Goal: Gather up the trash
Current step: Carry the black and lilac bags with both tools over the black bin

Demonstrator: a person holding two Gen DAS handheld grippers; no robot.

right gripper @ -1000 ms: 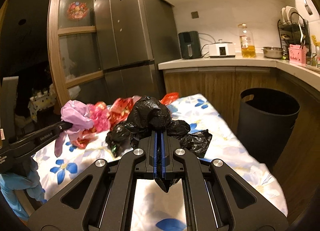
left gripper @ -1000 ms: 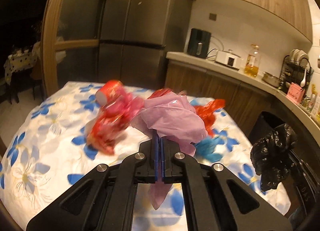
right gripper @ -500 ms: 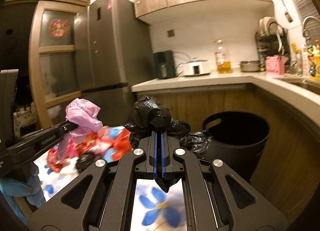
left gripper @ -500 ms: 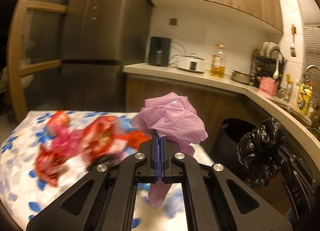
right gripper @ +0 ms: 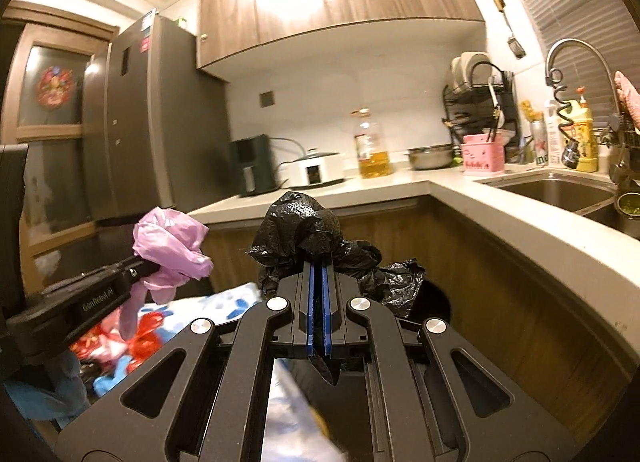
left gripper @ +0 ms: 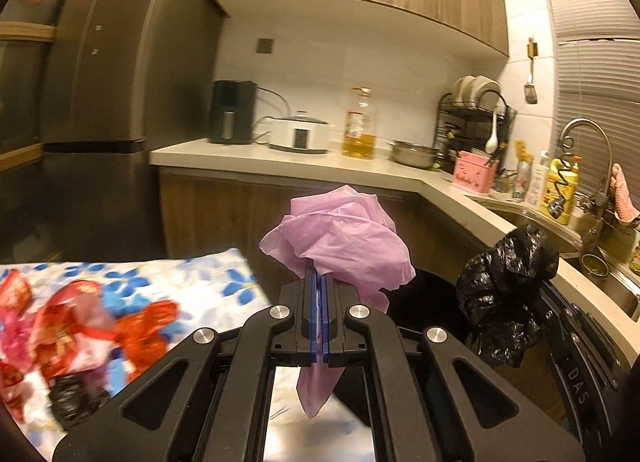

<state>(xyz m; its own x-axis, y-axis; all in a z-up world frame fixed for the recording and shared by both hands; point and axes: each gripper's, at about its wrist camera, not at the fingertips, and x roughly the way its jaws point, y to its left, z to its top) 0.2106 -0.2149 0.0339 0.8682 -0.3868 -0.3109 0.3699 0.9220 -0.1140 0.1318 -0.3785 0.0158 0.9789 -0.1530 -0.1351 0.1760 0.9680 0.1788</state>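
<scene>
Both grippers have swung off the floral table (left gripper: pixel 224 274) toward the black bin (right gripper: pixel 434 304) at lower centre, the left gripper (left gripper: pixel 319 282) (its side reads "GenRobot.ai") clamping a pink bag (left gripper: pixel 340 238), the right gripper (right gripper: pixel 319 274) pinching a black bag (right gripper: pixel 304 230).

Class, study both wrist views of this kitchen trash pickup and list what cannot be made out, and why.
1. Black bin: mouth and contents hidden behind the black bag and right gripper in the right view.
2. Red wrappers on the floral cloth: motion-blurred in the left view; print unreadable.
3. Pink bag: its middle hidden inside the shut left gripper.
4. Sink: cut off by the right view's edge.
</scene>
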